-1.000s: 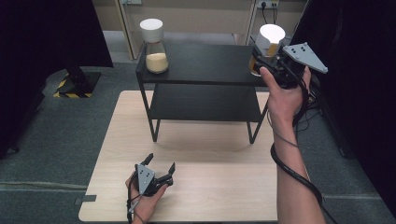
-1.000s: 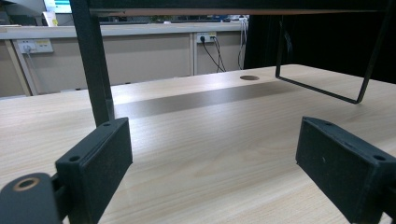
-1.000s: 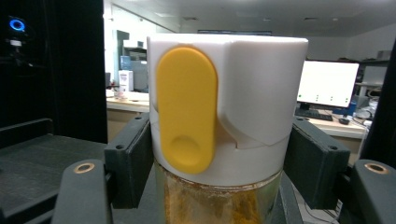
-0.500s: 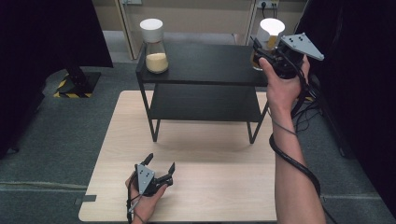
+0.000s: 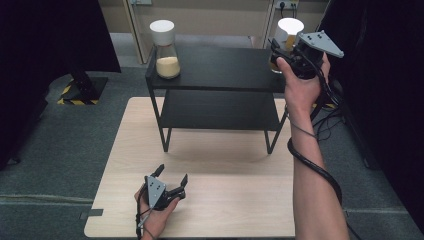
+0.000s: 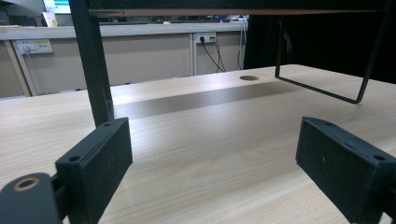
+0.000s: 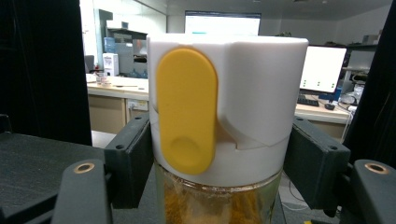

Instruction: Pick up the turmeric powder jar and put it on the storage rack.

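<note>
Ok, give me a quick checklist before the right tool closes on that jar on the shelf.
1. Jar between the right tool jaws: ok, one jaw on each side.
2. Jaws shut on the jar: cannot tell, contact is unclear.
3. Grip height: ok, jaws sit at the base of the white lid.
4. Jar on the black shelf: ok, upright at its right end.
5. Left tool: ok, open, low over the wooden table.
6. Other jar: ok, far off at the left end.

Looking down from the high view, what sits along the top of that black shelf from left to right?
Glass jar with white lid and pale yellow grains → bare black metal shelf top → second white-lidded glass jar → right gripper, its fingers at that jar.
</note>
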A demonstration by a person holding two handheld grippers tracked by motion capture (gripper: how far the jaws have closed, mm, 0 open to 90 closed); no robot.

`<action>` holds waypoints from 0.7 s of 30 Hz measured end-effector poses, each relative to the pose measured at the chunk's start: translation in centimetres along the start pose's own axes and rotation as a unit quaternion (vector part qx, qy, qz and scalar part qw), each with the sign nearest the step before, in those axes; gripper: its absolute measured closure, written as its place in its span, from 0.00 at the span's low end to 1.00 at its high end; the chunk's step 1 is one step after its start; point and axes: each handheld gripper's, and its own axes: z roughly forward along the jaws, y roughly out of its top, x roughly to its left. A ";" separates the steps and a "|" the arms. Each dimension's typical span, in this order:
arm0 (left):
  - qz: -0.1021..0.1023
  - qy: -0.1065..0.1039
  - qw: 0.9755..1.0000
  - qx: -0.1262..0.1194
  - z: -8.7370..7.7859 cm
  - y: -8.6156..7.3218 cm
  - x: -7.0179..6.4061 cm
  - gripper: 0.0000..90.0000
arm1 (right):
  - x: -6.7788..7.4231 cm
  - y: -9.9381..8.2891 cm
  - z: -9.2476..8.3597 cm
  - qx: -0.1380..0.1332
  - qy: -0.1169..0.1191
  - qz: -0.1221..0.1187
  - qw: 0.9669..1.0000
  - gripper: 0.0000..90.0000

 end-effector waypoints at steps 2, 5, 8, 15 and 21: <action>0.000 0.000 1.000 0.000 0.0 0.0 0.0 0.11 | 0.0 0.0 0.1 0.001 0.001 0.001 1.000 0.34; 0.001 0.000 1.000 0.000 0.0 0.0 0.0 0.11 | 0.1 -0.2 0.2 0.006 0.000 -0.002 1.000 0.34; 0.001 0.000 1.000 0.000 0.0 0.0 0.0 0.11 | 0.0 -0.5 0.4 0.009 0.000 0.004 1.000 0.34; 0.001 0.000 1.000 0.000 0.0 0.0 0.0 0.11 | -0.1 -1.0 0.6 0.014 -0.002 0.005 1.000 0.34; 0.000 0.001 1.000 0.000 0.0 0.0 0.0 0.11 | -0.1 -1.1 0.6 0.016 -0.002 0.005 1.000 0.34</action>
